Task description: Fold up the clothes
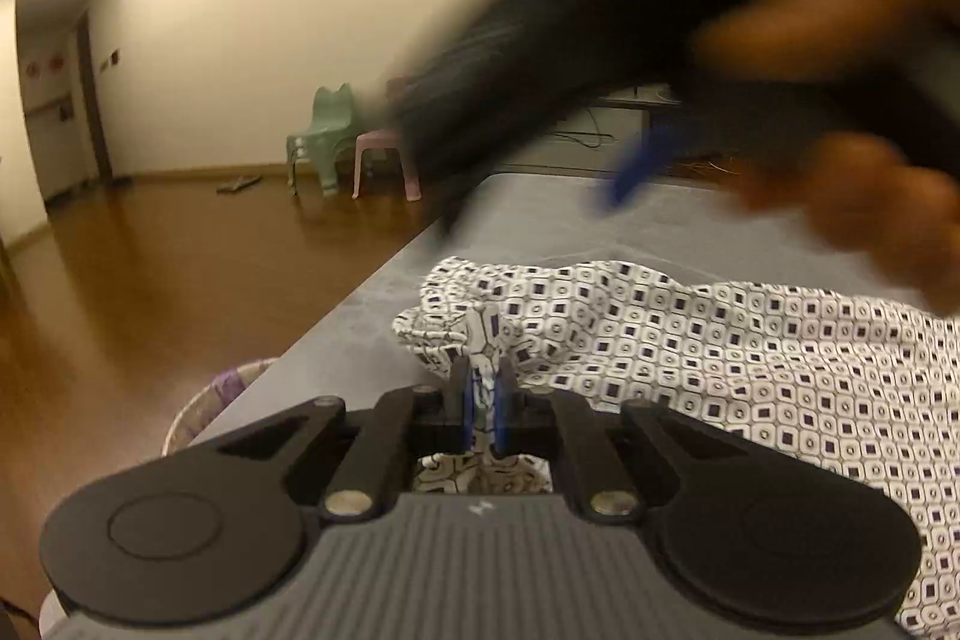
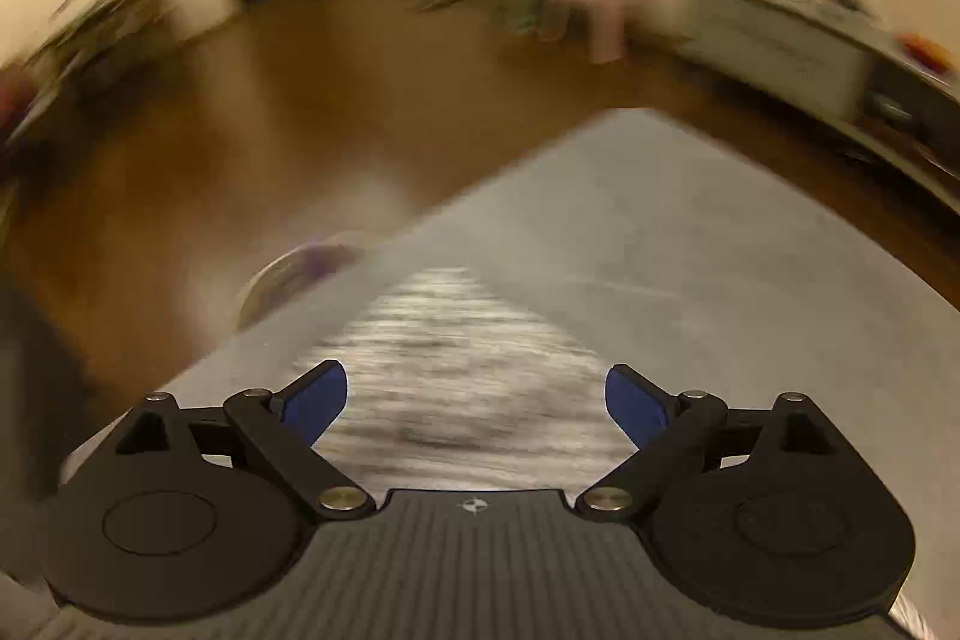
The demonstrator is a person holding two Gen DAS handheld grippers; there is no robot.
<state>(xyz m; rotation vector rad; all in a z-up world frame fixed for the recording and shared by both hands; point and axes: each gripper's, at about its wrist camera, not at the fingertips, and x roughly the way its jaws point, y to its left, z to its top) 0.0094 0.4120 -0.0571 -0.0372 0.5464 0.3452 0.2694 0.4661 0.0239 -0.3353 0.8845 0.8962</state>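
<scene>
My left gripper is clamped on a bunched edge of the thin, limp patterned garment on the grey table; right gripper jaws apart above it, so I judge hems safest to pinch.

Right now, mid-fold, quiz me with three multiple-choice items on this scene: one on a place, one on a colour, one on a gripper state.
1. Where does the patterned garment lie?
A. on the grey table
B. on the wooden floor
C. over the green chair

2. What colour are the gripper pads?
A. red
B. blue
C. yellow

3. How does the right gripper stand?
A. shut on cloth
B. shut on nothing
C. open

Answers:
1 A, the cloth spreads over the grey top.
2 B, both pads show blue.
3 C, its fingers are wide apart, while the left gripper pinches the garment.
</scene>
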